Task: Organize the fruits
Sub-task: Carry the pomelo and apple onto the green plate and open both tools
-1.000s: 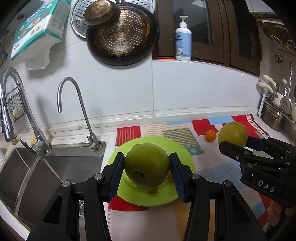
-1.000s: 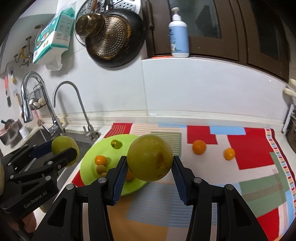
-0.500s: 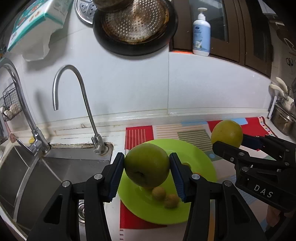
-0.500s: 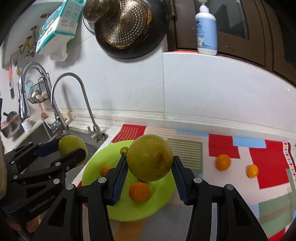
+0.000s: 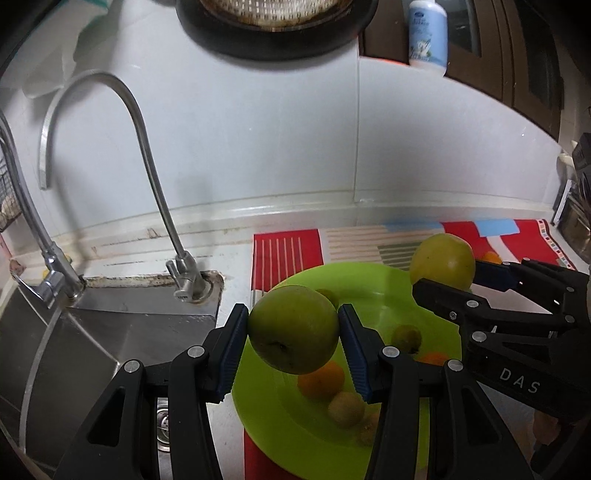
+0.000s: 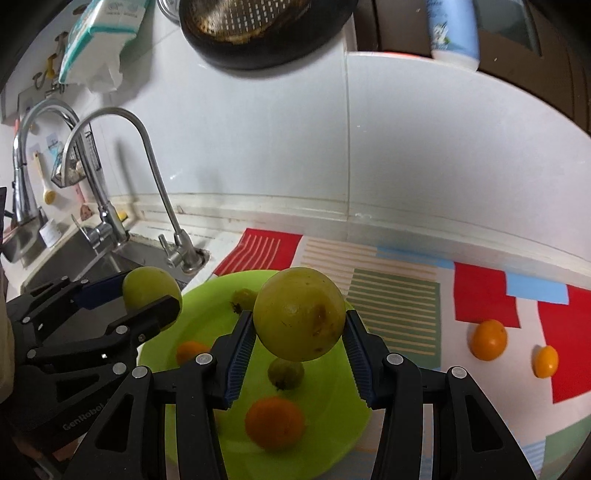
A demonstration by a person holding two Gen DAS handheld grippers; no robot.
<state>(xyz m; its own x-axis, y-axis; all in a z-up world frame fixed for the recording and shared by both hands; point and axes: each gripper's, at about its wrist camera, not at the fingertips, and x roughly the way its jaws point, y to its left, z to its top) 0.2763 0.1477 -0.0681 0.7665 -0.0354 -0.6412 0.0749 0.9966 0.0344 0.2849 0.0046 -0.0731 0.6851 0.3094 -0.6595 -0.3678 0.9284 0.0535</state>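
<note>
- Both grippers have come forward and down since the earlier frames, so the green plate (image 6: pixel 332 435) now lies right under them.
- Done so far: about 5 small fruits sit on the plate. Left: 2 oranges (image 6: pixel 487 339) out on the patterned mat (image 6: pixel 480 306) covering the tabletop.
- Left gripper (image 5: pixel 293 332): fingers part-open, clamped on a green apple (image 5: pixel 293 334) above the plate's near-left edge.
- Right gripper (image 6: pixel 299 325): fingers likewise gripping a yellow-green apple (image 6: pixel 299 319) over the plate.

Home kitchen: steel sink (image 5: pixel 92 332), gooseneck tap (image 5: pixel 147 162), hanging pan (image 6: pixel 266 33), tiled wall (image 6: pixel 424 155)
</note>
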